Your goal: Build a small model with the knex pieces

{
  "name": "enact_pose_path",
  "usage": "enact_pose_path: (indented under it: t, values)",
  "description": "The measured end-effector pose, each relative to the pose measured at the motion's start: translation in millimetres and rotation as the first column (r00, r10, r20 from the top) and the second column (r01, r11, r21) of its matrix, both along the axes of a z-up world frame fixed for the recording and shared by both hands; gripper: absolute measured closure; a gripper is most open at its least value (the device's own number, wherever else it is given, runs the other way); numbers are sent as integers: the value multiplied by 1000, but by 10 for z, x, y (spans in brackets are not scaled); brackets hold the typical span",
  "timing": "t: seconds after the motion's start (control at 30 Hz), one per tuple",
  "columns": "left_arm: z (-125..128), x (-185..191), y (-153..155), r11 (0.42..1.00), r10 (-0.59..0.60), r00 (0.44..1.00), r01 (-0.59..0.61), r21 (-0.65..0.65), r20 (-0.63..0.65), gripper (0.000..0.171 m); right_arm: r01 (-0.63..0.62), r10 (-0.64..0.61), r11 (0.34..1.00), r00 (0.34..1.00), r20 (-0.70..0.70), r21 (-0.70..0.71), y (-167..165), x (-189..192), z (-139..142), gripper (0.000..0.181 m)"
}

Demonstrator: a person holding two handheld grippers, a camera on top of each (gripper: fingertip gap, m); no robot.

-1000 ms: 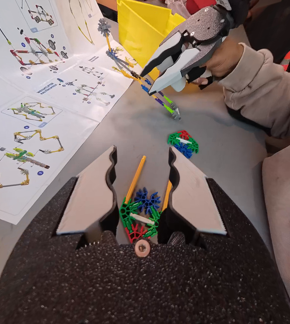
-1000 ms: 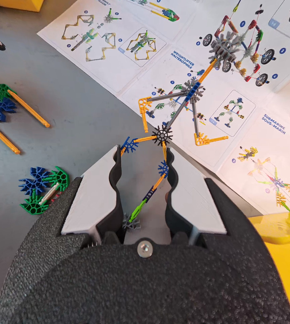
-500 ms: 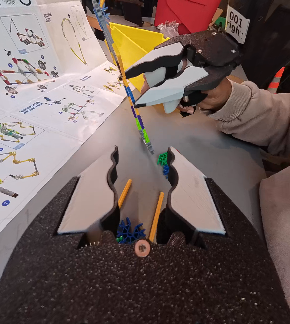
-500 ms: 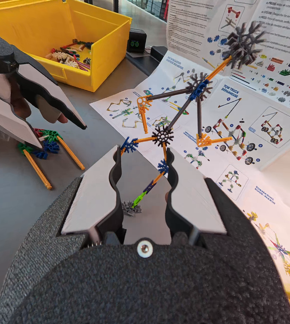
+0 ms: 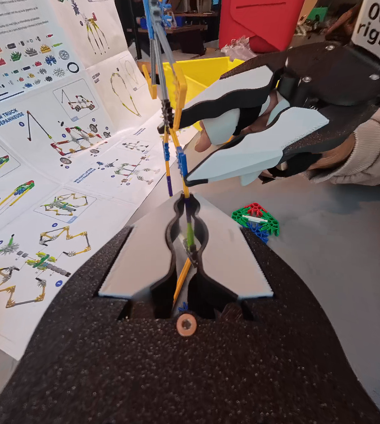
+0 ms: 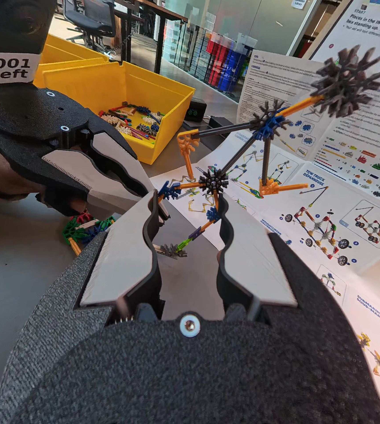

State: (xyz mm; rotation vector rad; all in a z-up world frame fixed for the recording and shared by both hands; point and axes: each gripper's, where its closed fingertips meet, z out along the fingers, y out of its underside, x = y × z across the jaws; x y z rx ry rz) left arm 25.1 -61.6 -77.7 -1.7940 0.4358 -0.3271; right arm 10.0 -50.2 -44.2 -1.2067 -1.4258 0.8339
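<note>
Rod-and-connector model (image 6: 213, 182) held upright above the grey tabletop (image 5: 322, 275) between two tools.

- **Right hand-held gripper** (image 6: 188, 193): its jaws stand part-way apart and bear on the model from both sides. They press just below the black hub, on the two yellow rods that carry blue connectors. This grip across two legs appears to be what keeps the model from swinging, with its large grey connector (image 6: 347, 80) at the far, upper end.
- **Left hand-held gripper** (image 5: 185, 199): narrow, with its tips almost meeting around the model's lowest leg. The green rod (image 5: 190, 234) and the small grey connector (image 6: 171, 250) at its end lie in the hollow between the jaws. The edges are blurred, so the firmness of the hold cannot be judged.
- **Loose pieces:** a flat green, red and blue connector cluster (image 5: 256, 219) lies on the tabletop just right of the left tool. A second cluster with yellow rods (image 6: 85, 229) lies beneath the left tool, untouched.
- **Surroundings:** a folded instruction sheet (image 5: 46, 206) lies on the left, its far panels standing up so the diagrams face the worker. A yellow parts bin (image 6: 120, 91) of spare rods and connectors sits at the far side, well apart from both tools.
</note>
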Motion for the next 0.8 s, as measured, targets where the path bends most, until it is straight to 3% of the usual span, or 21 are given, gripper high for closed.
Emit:
enact_pose_path:
  t: [0.13,0.4,0.5,0.6,0.7,0.8]
  values:
    - [188,9,-126,993,-111,984,105,51,138,169,-79,79,997,993,-89,-4,-96,59,185,131]
    - [511,-7,-486,932,-360,874,316,179,327,170,-263,258,965,956,-142,-17,-124,275,284,134]
    - [572,40,-632,892,-450,824,394,222,344,169,-397,398,912,917,-15,-104,-268,314,27,134]
    - [573,107,-689,868,-494,803,438,234,333,169,-549,584,802,803,118,-234,-640,384,-282,135]
    - [527,172,-716,858,-513,803,467,216,303,169,-550,582,812,788,202,-197,-729,304,-496,159]
    - [437,142,-676,881,-472,844,441,174,254,167,-538,575,818,777,256,-205,-753,246,-621,176]
